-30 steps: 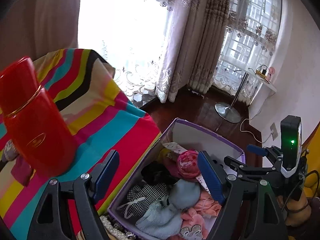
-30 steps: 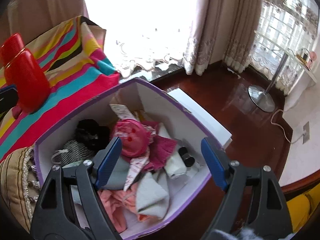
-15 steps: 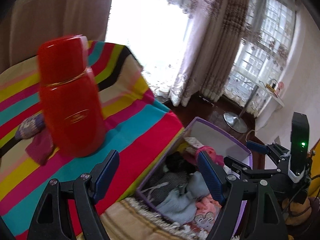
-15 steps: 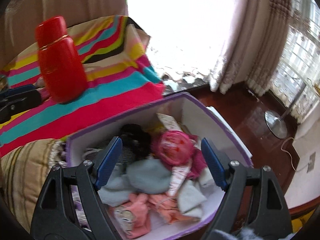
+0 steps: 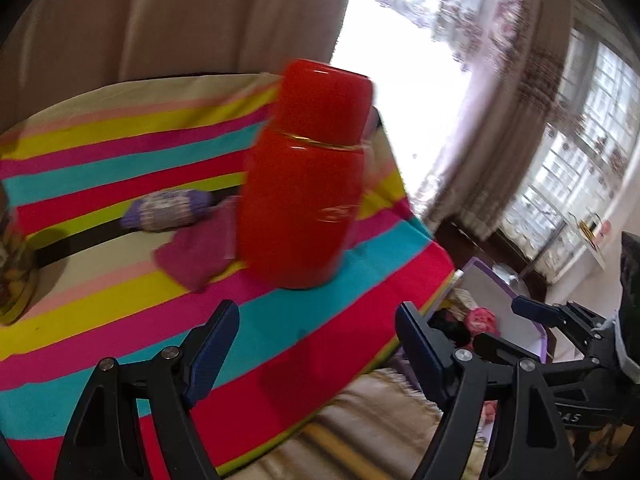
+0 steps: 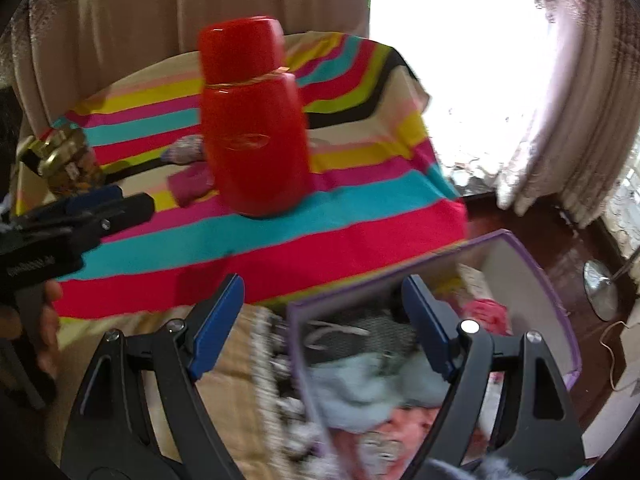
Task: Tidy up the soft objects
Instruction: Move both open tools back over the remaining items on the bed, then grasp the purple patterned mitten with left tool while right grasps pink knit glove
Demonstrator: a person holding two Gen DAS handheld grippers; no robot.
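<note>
You held both tools empty. Your left gripper (image 5: 318, 344) stood with its jaws spread wide and nothing between the blue pads, above the striped cloth (image 5: 120, 312); your right gripper (image 6: 322, 320) was just as wide and just as empty, hanging over the near corner of the purple-rimmed box (image 6: 532, 256). The soft things lay in two places. On the cloth, a rolled purple-and-white knitted piece (image 5: 168, 210) lay just beside a folded magenta cloth (image 5: 196, 254), and that one touched the foot of the upright red flask (image 5: 308, 184), partly tucked behind it. The rest were heaped in the box beside the cloth's edge: a pale blue piece (image 6: 360, 392), something pink (image 6: 486, 314), a dark checked piece (image 6: 360, 338) and a salmon one (image 6: 404, 420), all blurred. A gold-lidded jar (image 6: 60, 156) stood on the far left of the cloth. In the right view your left hand (image 6: 44, 320) showed at the left edge, wrapped around its tool's handle.
</note>
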